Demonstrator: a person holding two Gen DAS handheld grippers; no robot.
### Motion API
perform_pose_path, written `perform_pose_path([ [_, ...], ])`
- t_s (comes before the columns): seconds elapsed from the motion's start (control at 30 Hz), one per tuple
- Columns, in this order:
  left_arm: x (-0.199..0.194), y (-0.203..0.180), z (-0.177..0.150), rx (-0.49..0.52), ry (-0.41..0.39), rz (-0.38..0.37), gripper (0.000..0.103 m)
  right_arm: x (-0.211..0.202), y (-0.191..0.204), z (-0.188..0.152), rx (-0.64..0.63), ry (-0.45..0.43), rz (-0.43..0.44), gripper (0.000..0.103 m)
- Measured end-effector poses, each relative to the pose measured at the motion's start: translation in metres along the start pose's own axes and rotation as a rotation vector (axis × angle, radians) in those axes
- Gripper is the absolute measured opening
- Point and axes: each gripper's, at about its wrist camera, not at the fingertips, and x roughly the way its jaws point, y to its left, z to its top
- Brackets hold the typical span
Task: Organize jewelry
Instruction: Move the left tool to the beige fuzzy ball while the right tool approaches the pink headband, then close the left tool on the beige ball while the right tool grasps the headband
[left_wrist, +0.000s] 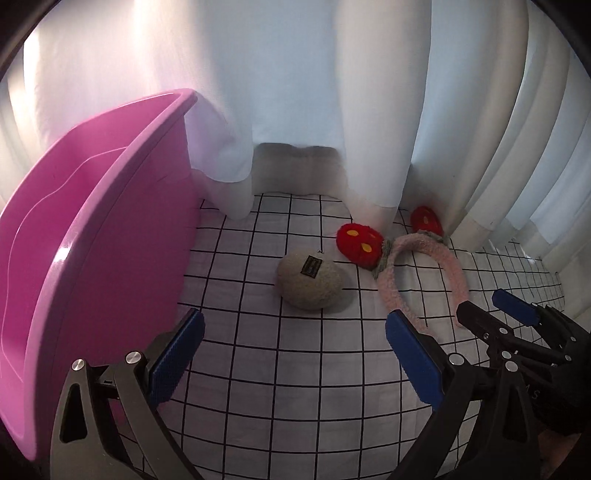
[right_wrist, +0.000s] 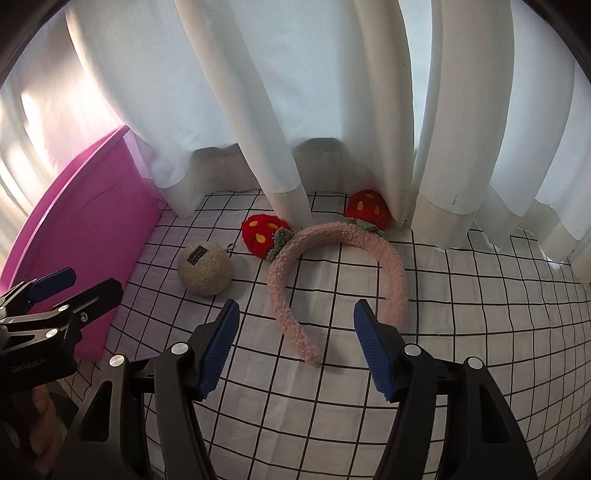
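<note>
A pink bin (left_wrist: 92, 229) is standing at the left, the left gripper (left_wrist: 291, 354) hovering released beside it; a plush ball (left_wrist: 310, 280) and a strawberry headband (right_wrist: 332, 266) are lying on the grid cloth (right_wrist: 480, 295) to its right. The right gripper (right_wrist: 295, 347) — spread wide, grasping nothing — is lining up over the headband's near leg. This looks like the pickup step: next it needs lowering, clenching on the band, then carrying left to the bin.

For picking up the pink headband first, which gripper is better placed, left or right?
Probably right. The right gripper is open and points straight at the headband, with one band end between its fingers. The left gripper faces the beige plush ball and pink bin.
</note>
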Motion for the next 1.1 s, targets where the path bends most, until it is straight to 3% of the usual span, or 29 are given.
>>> perform_pose_path([
  [0.5, 0.101, 0.003, 0.009, -0.004, 0.111, 0.064, 0.097, 0.095, -0.002, 0.004, -0.016, 0.120, -0.008, 0.062],
  [1.1, 0.154, -0.008, 0.021, 0.005, 0.145, 0.061, 0.098, 0.133, -0.001, 0.016, -0.082, 0.124, -0.050, 0.061],
])
